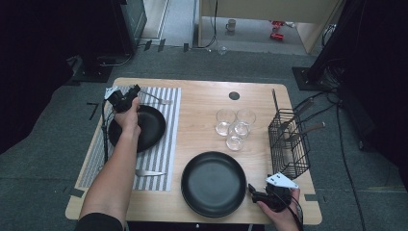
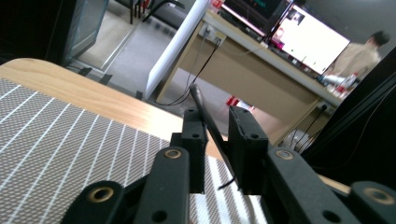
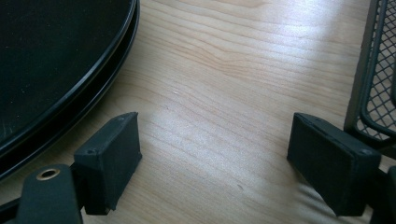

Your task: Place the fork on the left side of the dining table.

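Presently: slim dark-handled metal fork [image 2: 205,114], at the striped grey placemat's [image 1: 169,125] far edge, long axis toward 12 o'clock between the left gripper's [image 2: 217,149] narrowly parted jaws, pads not visibly pressing; right gripper [image 3: 212,158] wide, empty.

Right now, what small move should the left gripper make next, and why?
Probably open the left gripper wider and draw it back: the fork seems to lie on the striped placemat beyond the black plate, its handle loose between the jaws.
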### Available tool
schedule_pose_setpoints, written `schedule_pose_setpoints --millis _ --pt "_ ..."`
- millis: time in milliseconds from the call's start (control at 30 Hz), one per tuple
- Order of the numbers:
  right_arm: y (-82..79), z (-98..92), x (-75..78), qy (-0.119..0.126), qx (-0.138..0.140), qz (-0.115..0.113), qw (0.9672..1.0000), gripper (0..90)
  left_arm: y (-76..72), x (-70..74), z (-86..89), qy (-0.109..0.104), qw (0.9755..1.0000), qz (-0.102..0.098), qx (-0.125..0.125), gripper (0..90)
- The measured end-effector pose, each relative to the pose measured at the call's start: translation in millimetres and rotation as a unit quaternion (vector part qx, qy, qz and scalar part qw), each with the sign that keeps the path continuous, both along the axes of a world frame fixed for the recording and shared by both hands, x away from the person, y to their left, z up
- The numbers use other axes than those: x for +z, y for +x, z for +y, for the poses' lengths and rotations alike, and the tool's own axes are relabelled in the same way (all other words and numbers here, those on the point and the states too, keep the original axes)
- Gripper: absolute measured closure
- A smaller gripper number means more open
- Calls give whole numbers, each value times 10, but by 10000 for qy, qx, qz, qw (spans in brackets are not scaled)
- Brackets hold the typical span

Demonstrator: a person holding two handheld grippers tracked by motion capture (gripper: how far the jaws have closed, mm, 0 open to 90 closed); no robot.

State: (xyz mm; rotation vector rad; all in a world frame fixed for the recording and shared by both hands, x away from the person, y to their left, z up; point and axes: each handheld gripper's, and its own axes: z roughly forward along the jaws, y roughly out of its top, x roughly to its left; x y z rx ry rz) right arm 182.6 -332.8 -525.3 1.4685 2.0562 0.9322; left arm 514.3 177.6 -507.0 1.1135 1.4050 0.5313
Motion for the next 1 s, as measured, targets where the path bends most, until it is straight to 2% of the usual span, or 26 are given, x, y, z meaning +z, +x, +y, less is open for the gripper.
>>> schedule_pose_setpoints --millis 133,233,300,433,533,733,800,900,1000 --pt "3 2 0 4 -14 -1 10000 165 6 -6 18 71 9999 79 24 749" --pt "4 2 -1 4 -16 -2 10000 165 16 -19 55 63 9997 209 109 709" --pt "5 2 -1 6 -18 -2 10000 165 25 -27 79 -29 9996 265 128 707" --pt "6 1 -1 16 -19 3 10000 165 37 -38 110 0 9992 387 137 684" --pt "10 -4 0 34 -23 4 10000 168 55 -54 131 -113 9984 503 226 658" --pt "11 -4 0 34 -21 6 10000 168 100 -48 144 -48 9965 756 356 606" --pt "12 -5 0 33 -20 4 10000 168 106 -51 154 -85 9961 793 388 590" --pt "12 -4 0 32 -21 4 10000 168 123 -47 153 -36 9958 837 378 566" --pt "12 -5 0 30 -20 4 10000 168 140 -28 143 148 9953 890 364 540"
